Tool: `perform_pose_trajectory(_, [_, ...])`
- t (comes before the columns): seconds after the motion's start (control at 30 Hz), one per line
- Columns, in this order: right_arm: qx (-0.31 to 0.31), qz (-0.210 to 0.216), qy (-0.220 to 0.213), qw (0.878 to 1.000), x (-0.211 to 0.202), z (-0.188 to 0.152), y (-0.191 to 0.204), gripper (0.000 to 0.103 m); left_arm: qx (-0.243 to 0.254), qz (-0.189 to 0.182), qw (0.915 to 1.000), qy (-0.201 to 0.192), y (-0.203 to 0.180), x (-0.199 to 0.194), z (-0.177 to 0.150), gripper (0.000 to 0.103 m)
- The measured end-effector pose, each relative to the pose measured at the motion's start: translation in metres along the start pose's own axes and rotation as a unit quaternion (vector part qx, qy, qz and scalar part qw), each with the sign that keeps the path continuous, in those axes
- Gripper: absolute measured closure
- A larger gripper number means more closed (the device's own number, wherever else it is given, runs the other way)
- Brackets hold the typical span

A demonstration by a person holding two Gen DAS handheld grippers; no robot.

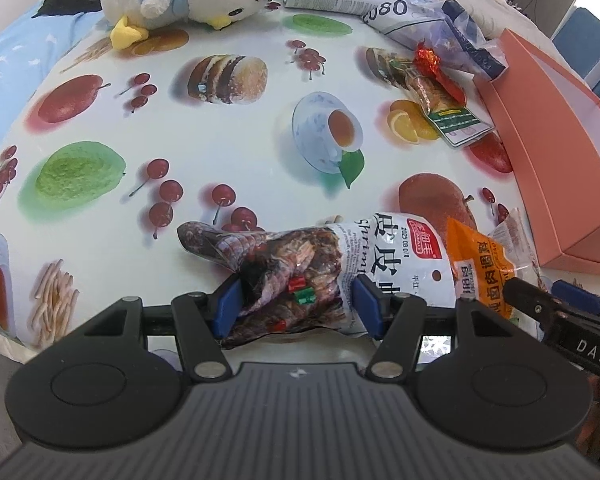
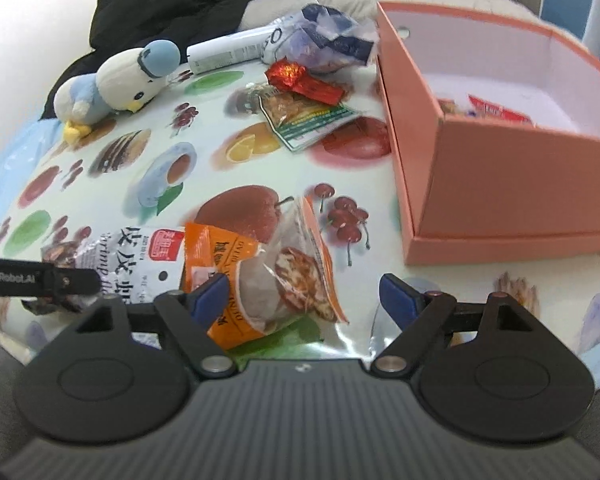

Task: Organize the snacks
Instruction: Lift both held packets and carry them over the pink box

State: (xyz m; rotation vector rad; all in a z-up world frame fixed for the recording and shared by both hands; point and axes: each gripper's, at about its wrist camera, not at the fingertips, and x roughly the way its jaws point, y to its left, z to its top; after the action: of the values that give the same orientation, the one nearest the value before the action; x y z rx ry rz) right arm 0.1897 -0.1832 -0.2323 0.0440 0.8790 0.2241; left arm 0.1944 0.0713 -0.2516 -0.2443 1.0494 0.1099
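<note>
The left hand-held gripper (image 1: 296, 306) is clamped on the shrimp snack bag (image 1: 300, 276), both blue pads pressing its crumpled middle, on the tabletop (image 1: 220, 152) well left of the pink box (image 2: 500, 172). The right hand-held gripper (image 2: 304, 294) stands wide; its left pad touches the orange snack packet (image 2: 260, 280), its right pad is clear, so nothing is held. That packet lies between the shrimp bag and the box. Risk: the 2 packets overlap, so lifting the shrimp bag could drag the orange one off the near edge.
</note>
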Motion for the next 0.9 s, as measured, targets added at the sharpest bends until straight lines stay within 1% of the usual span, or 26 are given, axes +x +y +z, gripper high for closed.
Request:
perform_pose_trajectory(0.17, [0.031,0.021,0.005,0.999,0.007,-0.002,-0.003,0.019,-0.002,-0.005,1.0000,0.001,0.003,0.002,0.000,0.038])
perform_pose_trajectory(0.4, [0.021,0.046,0.010,0.999,0.015,0.000,0.005,0.020,0.011,-0.004,0.9999,0.002,-0.001,0.006,0.001,0.038])
perform_pose_trajectory(0.47, [0.015,0.044,0.012,0.999,0.018,0.000,0.008,0.021,0.010,-0.006,0.9999,0.003,-0.001,0.007,0.002,0.038])
perform_pose_trajectory(0.5, [0.012,0.042,0.011,0.999,0.019,0.001,0.009,0.025,0.010,-0.007,0.9999,0.004,-0.001,0.008,0.003,0.038])
perform_pose_trajectory(0.57, [0.004,0.039,0.011,0.999,0.022,0.001,0.012,0.029,0.012,-0.008,0.9999,0.005,-0.001,0.008,0.005,0.038])
perform_pose_trajectory(0.6, [0.000,0.035,0.012,0.999,0.023,0.002,0.014,0.035,0.011,-0.010,0.9999,0.005,-0.001,0.008,0.006,0.038])
perform_pose_trajectory(0.67, [-0.009,0.033,0.015,0.999,0.025,0.003,0.016,0.042,0.007,-0.014,0.9999,0.005,0.000,0.006,0.008,0.039])
perform_pose_trajectory(0.77, [-0.015,0.026,0.007,1.000,0.018,0.005,0.016,0.045,0.002,-0.017,0.9998,0.008,0.001,0.004,0.010,0.039])
perform_pose_trajectory(0.9, [-0.016,0.017,-0.003,1.000,0.006,0.007,0.013,0.046,0.009,-0.018,0.9998,0.002,-0.004,-0.006,0.012,0.040])
